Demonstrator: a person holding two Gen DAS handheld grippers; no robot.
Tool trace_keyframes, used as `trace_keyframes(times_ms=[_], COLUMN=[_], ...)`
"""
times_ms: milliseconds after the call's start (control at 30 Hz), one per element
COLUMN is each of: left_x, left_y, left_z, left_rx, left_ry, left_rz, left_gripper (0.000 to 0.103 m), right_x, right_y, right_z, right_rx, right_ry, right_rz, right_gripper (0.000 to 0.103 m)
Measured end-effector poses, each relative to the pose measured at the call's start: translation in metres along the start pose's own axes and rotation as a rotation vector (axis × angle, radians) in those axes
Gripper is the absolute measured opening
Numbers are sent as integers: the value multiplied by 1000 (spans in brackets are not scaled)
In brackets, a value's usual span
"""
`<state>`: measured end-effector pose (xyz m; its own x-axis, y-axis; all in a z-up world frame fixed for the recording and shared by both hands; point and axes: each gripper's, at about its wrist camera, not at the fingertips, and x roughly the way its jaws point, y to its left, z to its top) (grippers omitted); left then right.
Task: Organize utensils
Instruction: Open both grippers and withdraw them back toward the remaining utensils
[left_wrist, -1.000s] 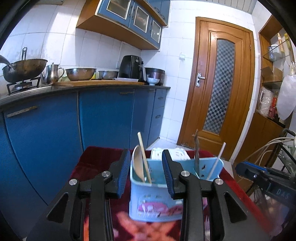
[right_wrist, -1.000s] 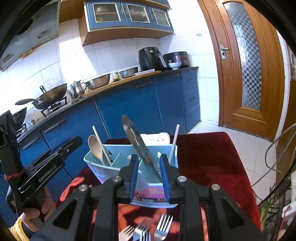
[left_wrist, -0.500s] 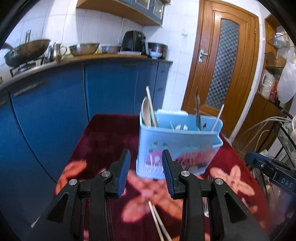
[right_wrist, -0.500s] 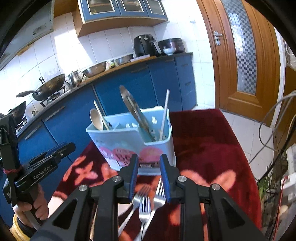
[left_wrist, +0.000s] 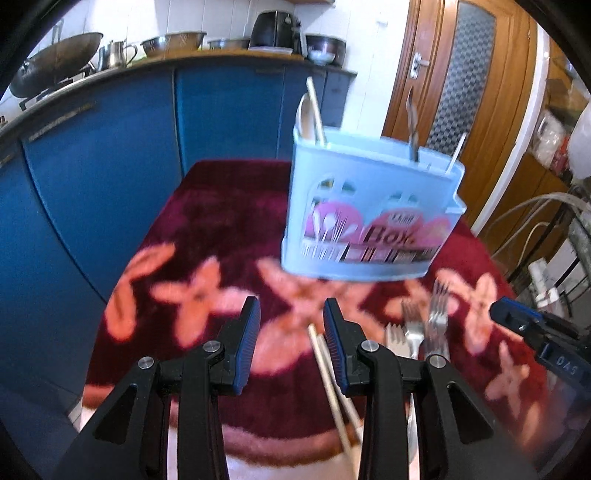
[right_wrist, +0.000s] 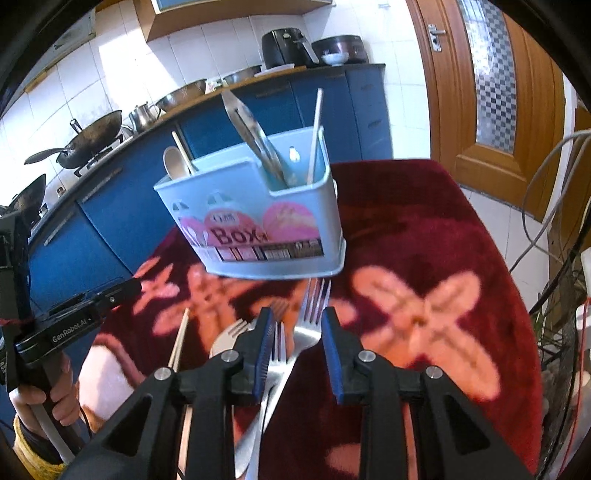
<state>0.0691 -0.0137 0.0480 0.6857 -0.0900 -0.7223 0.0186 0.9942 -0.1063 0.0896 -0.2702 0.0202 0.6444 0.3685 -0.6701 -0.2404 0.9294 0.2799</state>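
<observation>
A light-blue utensil caddy (left_wrist: 369, 214) (right_wrist: 258, 221) stands on the red flowered cloth (left_wrist: 207, 236). It holds a wooden spoon (right_wrist: 175, 162), a chopstick, a metal blade (right_wrist: 251, 133) and a white stick. My left gripper (left_wrist: 291, 317) hovers open over the cloth in front of the caddy, nothing between its fingers; loose chopsticks (left_wrist: 325, 365) lie just by its right finger. Several forks (left_wrist: 417, 332) (right_wrist: 314, 295) lie to the right. My right gripper (right_wrist: 297, 321) hangs over these forks, its jaws opening, with fork heads showing in the gap and the pads not pressing on them.
Blue kitchen cabinets (left_wrist: 110, 155) with a wok (right_wrist: 92, 136) and pots stand behind the table. A wooden door (right_wrist: 491, 92) is at the back right. Cables (right_wrist: 546, 206) hang off the table's right side. A hand (right_wrist: 48, 402) holds the left gripper's handle.
Both grippers have sunk and tipped down towards the cloth. The caddy has slid up in both views; forks and chopsticks now show below. The right jaws have widened slightly.
</observation>
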Motion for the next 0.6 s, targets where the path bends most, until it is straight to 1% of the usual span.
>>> trace_keyframes(times_ms=[167,300,433,600], left_x=[15,25,31,35], left_y=[-1,-5,-9,-15], left_z=[-9,-19,-28,-31], left_rx=[-5,16,45,78], left_ry=[76,127,165,196], left_rz=[-8,-10,-16,-35], left_gripper=[36,36,36,36], right_x=[7,12,16,19], right_y=[-4,-8,-12,-13], right_z=[-9,-16,-24,-31], right_rx=[7,28,24,40], right_ry=[26,49,72,86], right_rz=[-6,-1,-13,-16], right_gripper=[33,33,34,35])
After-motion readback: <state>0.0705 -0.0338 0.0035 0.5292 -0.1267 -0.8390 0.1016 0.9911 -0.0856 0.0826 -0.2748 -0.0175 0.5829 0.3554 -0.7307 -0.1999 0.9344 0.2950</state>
